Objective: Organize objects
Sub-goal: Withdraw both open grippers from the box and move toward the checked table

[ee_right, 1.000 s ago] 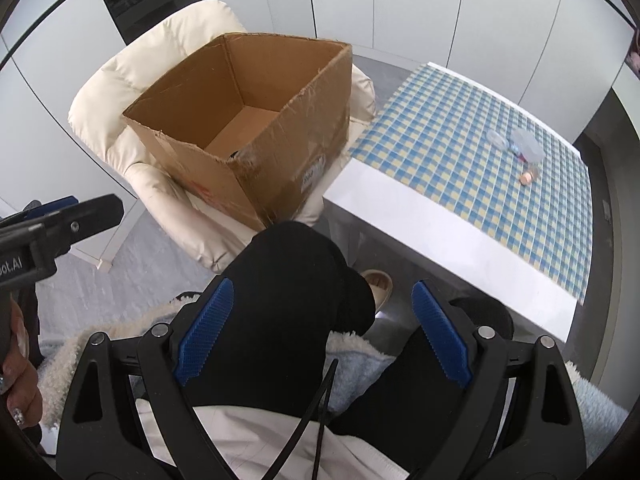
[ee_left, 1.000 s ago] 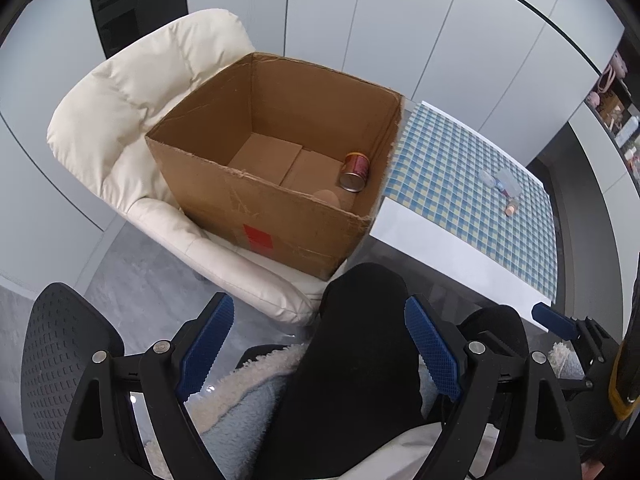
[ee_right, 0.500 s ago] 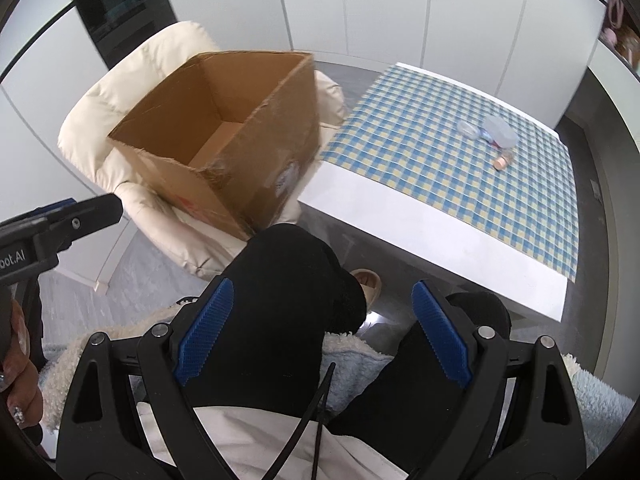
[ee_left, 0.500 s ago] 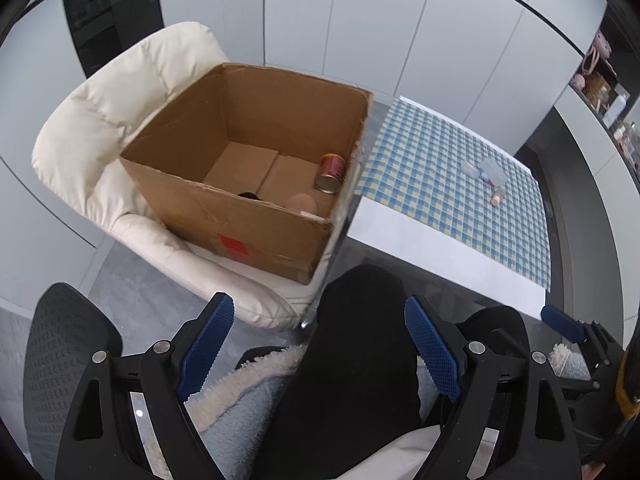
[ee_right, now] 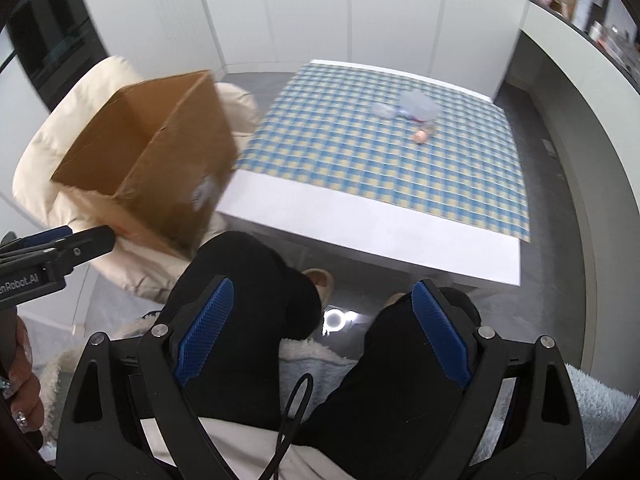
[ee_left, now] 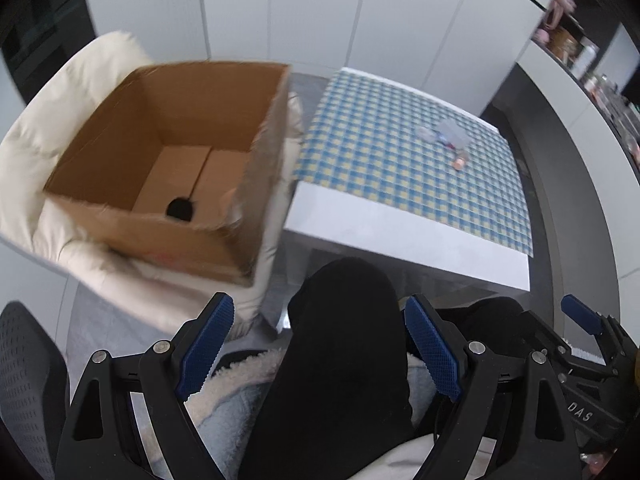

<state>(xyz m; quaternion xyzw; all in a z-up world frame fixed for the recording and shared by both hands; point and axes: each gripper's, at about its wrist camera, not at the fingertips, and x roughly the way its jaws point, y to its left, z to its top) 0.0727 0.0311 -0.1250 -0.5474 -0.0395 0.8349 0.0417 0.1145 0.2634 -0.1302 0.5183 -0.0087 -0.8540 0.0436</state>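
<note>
Both grippers, left gripper [ee_left: 316, 344] and right gripper [ee_right: 322, 330], have been swung rightward from the box [ee_left: 168, 152] toward the bench [ee_right: 372, 216]; jaws are held wide, empty, so small items [ee_right: 416, 114] are likely targeted next.

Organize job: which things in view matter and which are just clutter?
Job:
- box on the armchair, open top
- small items on the checked table: clear blurred pieces, small orange thing
- left claw and right claw, both open and empty

Just there:
- armchair
- shelf items
- slipper under the table
</note>
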